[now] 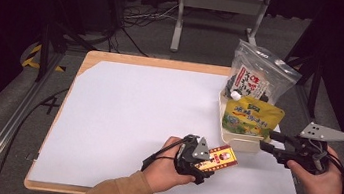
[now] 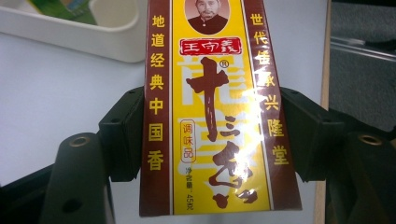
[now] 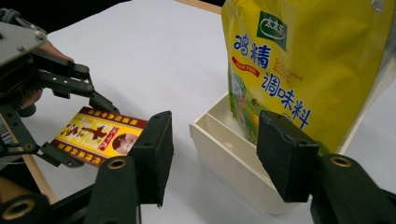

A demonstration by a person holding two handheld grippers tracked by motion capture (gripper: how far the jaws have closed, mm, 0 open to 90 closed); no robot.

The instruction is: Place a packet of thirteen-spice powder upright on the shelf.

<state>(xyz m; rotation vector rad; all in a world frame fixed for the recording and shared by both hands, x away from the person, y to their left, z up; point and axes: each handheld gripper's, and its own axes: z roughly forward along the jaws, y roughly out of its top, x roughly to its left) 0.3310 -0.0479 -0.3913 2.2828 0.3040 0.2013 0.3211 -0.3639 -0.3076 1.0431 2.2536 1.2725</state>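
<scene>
Spice box (image 2: 212, 107) clamped btw left tool (image 2: 212, 140) jaws.

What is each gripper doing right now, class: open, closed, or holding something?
Left gripper: closed on the spice packet, held clear of the table.
Right gripper: open, holding nothing; its fingers stand on either side of the near end of the white tray.

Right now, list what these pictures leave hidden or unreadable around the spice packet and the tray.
- Spice packet: left gripper view, top edge cuts off its upper end; the pads cover its sides.
- White tray: right gripper view, the yellow seasoning pouch hides the inside behind it; the right gripper jaws cover the near wall.
- Clear bag: high view, label print too small to read.
- Tray floor: high view, covered by the pouches.
</scene>
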